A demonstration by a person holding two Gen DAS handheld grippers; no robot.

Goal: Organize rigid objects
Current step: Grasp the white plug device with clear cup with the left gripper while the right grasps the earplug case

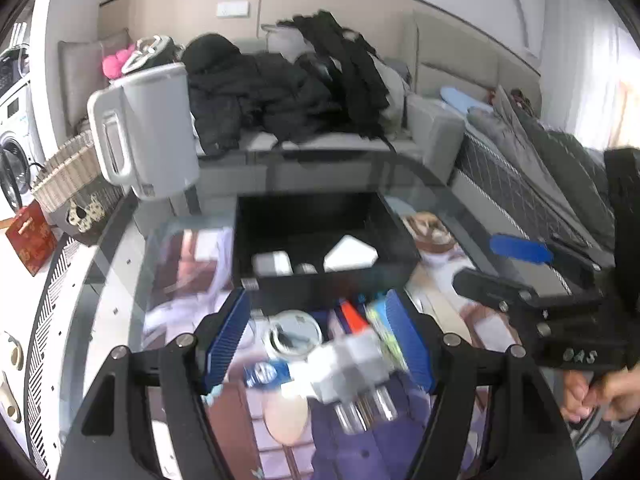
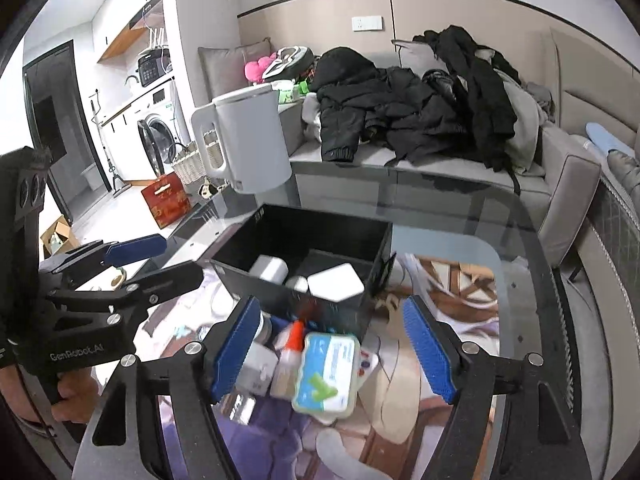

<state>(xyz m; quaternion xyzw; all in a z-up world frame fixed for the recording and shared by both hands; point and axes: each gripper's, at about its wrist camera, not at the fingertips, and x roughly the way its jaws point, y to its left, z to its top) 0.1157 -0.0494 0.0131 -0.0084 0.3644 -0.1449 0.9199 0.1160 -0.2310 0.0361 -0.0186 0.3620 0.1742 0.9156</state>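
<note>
Right tool [image 2: 330, 350] spread, straddling green-white case [image 2: 326, 374] at lower centre — black bin [image 2: 298, 266] directly ahead; left tool [image 1: 320, 340] spread over white adapter [image 1: 352, 364].

Black bin [image 2: 280, 236], white kettle [image 2: 248, 140], blue-padded gripper [image 2: 332, 344], red box [image 2: 166, 200], pink plush [image 2: 256, 70]

left gripper [image 1: 320, 340] and right gripper [image 2: 334, 344] hover, jaws spread wide.
</note>
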